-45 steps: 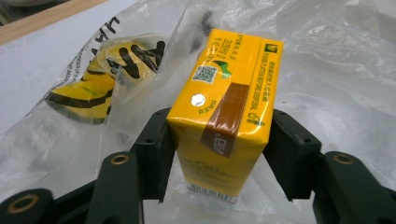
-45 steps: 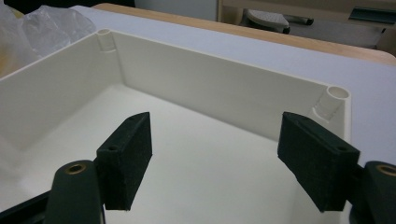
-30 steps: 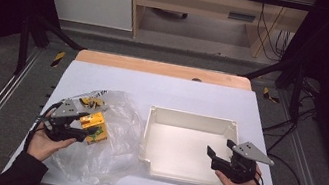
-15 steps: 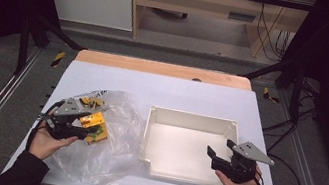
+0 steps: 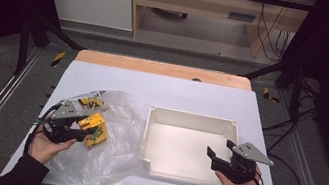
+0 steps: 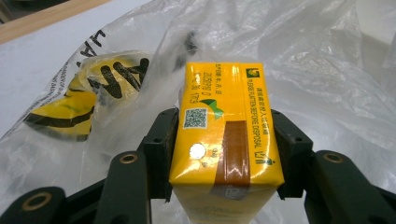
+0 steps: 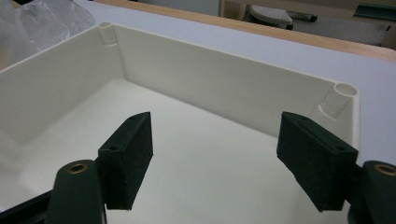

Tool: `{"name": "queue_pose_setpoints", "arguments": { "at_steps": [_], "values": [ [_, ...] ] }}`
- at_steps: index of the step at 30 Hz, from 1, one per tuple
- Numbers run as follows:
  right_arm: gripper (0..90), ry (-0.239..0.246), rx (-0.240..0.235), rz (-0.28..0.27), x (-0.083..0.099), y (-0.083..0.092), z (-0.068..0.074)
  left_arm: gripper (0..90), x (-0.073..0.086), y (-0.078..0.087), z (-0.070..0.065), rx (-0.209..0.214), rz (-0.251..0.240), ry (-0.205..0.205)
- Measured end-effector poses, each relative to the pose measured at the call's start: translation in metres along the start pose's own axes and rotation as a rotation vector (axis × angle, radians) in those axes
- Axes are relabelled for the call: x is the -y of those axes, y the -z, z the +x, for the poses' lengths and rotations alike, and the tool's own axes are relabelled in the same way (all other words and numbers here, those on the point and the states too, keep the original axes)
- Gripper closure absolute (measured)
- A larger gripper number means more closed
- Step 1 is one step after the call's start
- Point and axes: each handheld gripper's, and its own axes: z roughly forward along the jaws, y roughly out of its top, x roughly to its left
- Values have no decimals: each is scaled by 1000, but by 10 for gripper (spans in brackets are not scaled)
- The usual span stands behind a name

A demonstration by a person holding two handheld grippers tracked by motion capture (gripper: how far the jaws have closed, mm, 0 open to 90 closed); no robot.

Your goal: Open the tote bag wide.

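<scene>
A yellow drink carton (image 6: 224, 140) lies in the mouth of a clear plastic bag (image 6: 327, 56) on the left of the table. My left gripper (image 6: 223, 156) has just been closing its jaws and now has both pads against the carton's sides. From above, the left gripper (image 5: 89, 133) and carton (image 5: 94, 129) sit on the bag (image 5: 105, 163). My right gripper (image 5: 220, 150) stands open over the near right part of the empty white tray (image 5: 193, 119). Nothing is between its pads (image 7: 126, 158).
A second yellow-and-black packet (image 5: 89, 103) lies deeper in the bag, beyond the carton. The tray's far wall (image 7: 210, 74) rises ahead of the right gripper (image 7: 219, 154). The white tabletop (image 5: 177, 92) runs back to a wooden edge strip (image 5: 163, 69).
The left gripper's jaws have narrowed around the yellow carton, with the hand shifting slightly. The right gripper has stayed where it was.
</scene>
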Motion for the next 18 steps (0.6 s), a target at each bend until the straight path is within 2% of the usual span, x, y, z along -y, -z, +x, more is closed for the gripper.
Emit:
{"name": "queue_pose_setpoints", "arguments": {
  "at_steps": [4, 7, 10, 12, 14, 18],
  "values": [
    [269, 6, 1, -2, 0, 0, 0, 500, 5, 2, -1, 3, 0, 14],
    [269, 6, 1, 0, 0, 0, 0, 491, 5, 1, -1, -2, -7, 10],
    [269, 7, 1, 1, 0, 0, 0, 487, 6, 0, -2, 14, -13, 16],
    [269, 6, 0, 1, 0, 0, 0, 455, 6, -3, -3, 28, -5, 24],
    [269, 7, 1, 1, 0, 0, 0, 452, 8, -7, -4, 17, 18, 13],
    [269, 7, 1, 2, 0, 0, 0, 476, 9, -8, -3, 21, 21, 26]
  ]
}}
